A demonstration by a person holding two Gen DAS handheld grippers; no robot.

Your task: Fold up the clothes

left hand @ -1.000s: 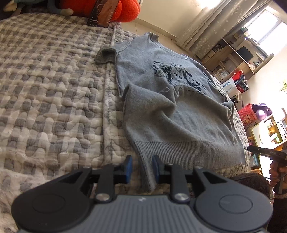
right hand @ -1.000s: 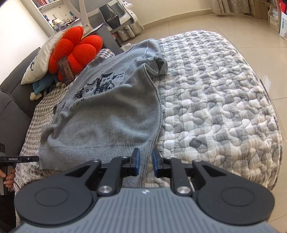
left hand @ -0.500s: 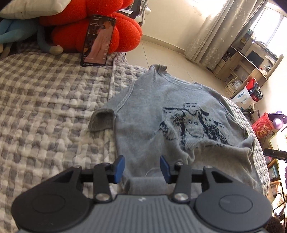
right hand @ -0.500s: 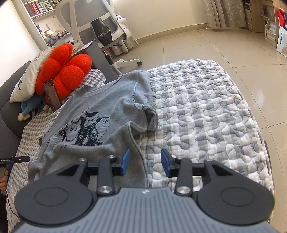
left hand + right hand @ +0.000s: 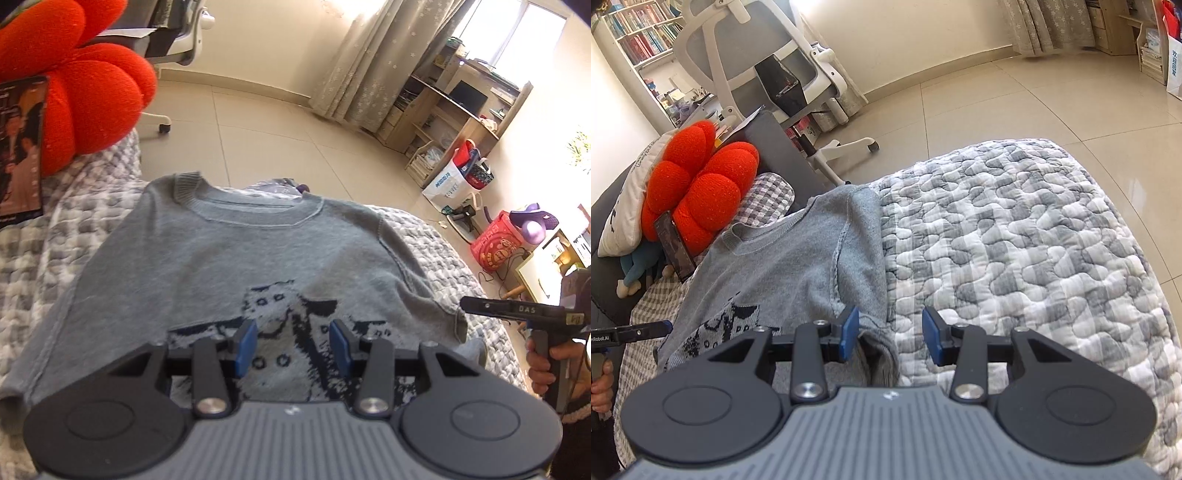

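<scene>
Your left tongs [image 5: 291, 341] hover over the grey sweater [image 5: 229, 258], parted, gripping nothing. Your right tongs [image 5: 890, 336], at the sweater's sleeve edge, also parted and empty.

I see open quilt [image 5: 1015, 236] right of the sweater [image 5: 798, 266]; the red cushion [image 5: 698, 188] blocks the left.

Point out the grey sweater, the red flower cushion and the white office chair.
grey sweater [image 5: 229, 266], left wrist view, chest.
red flower cushion [image 5: 701, 188], right wrist view, a lower petal.
white office chair [image 5: 738, 48], right wrist view, backrest.
</scene>
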